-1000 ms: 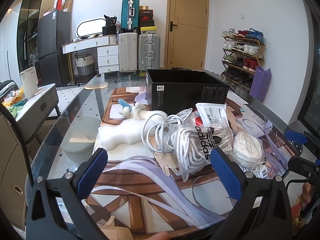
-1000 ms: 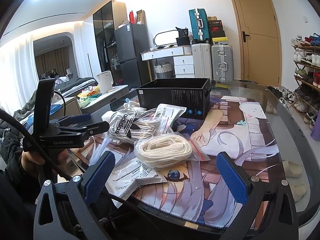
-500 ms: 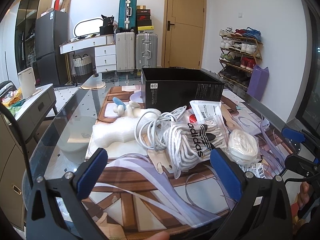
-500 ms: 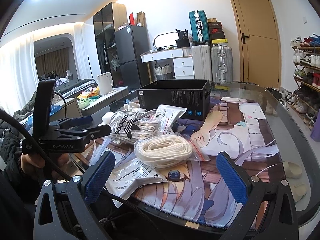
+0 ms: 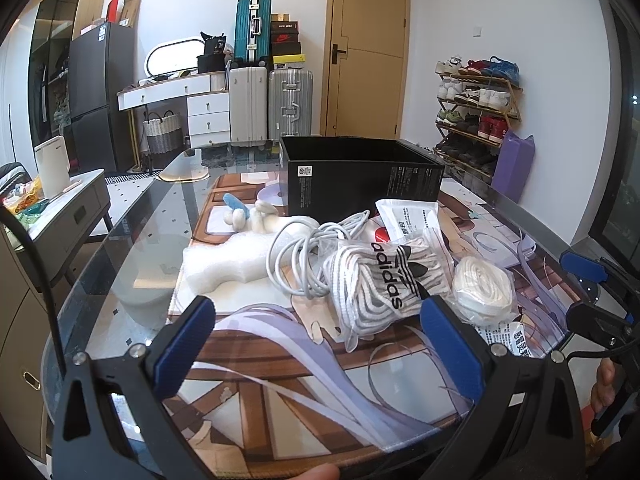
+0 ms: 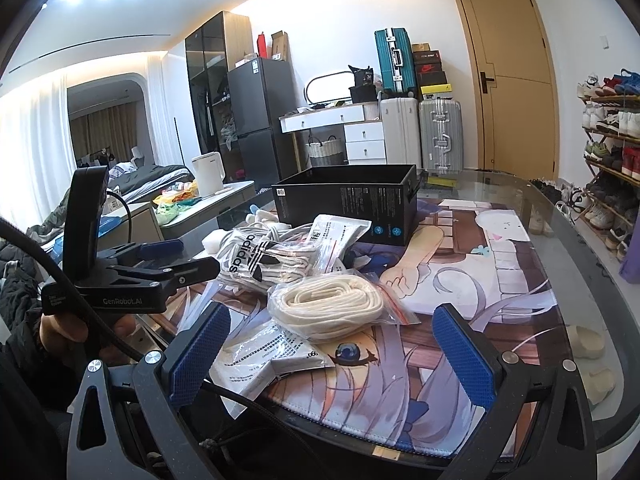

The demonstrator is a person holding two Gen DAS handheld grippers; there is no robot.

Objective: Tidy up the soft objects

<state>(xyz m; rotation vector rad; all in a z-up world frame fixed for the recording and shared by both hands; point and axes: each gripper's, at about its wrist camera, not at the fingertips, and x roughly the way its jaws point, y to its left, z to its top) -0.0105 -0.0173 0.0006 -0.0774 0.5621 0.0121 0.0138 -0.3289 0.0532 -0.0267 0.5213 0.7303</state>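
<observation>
On the glass tabletop (image 5: 120,240) lies a printed illustrated mat (image 6: 500,280), and the soft things are heaped at its middle, just near of one rectangular black cardboard box (image 5: 360,184) with an open top. Three clear plastic bags show: one with white striped laces and an adidas logo (image 5: 384,280), one zip bag with a flat coil of cream cord (image 6: 332,306) to its right, and one flat printed pouch (image 6: 340,232) leaning toward the box. A loose tangle of smooth pale grey cable (image 5: 304,256) touches the adidas bag on its left, and beside that lies a lumpy white foam-wrapped piece (image 5: 224,264) with a small white plush (image 5: 256,216) at its far end. A flat printed packet (image 6: 264,356) lies nearest. The left claw (image 5: 316,344) stands wide open over the mat, holding nothing; the right claw (image 6: 332,360) is likewise spread wide and empty, its blue ribbed pads (image 6: 464,356) either side of the cord bag.
</observation>
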